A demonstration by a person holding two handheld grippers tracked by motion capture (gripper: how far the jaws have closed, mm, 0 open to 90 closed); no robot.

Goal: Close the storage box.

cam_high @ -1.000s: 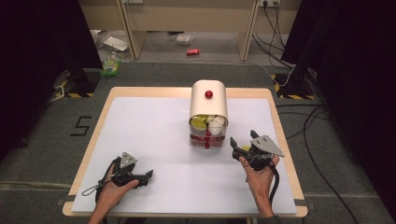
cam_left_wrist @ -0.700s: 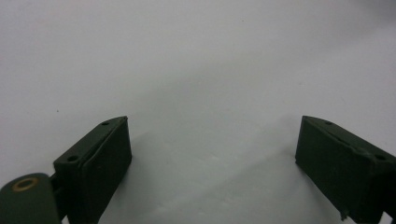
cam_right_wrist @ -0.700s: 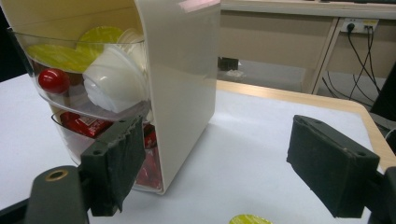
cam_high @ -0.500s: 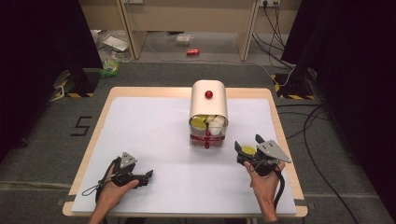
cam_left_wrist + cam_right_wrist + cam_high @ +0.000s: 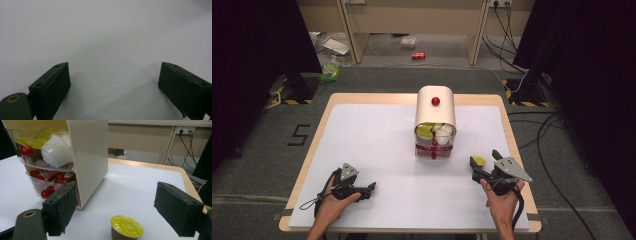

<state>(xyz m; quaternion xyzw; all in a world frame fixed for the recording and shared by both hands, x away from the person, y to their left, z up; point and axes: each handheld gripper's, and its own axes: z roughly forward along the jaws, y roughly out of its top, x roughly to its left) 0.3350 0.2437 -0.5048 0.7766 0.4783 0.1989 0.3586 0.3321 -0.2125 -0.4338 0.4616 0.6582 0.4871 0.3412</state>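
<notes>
The right gripper [image 5: 113, 207] stands with jaws apart around the capsule [image 5: 127, 228] (base cut off), untouched. The left gripper [image 5: 113, 82] likewise gapes over the table [image 5: 105, 37].

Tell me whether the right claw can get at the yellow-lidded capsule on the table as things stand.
Probably yes. The capsule stands upright on the table, between the open jaws of the right claw, neither pad touching it and nothing in between.
</notes>
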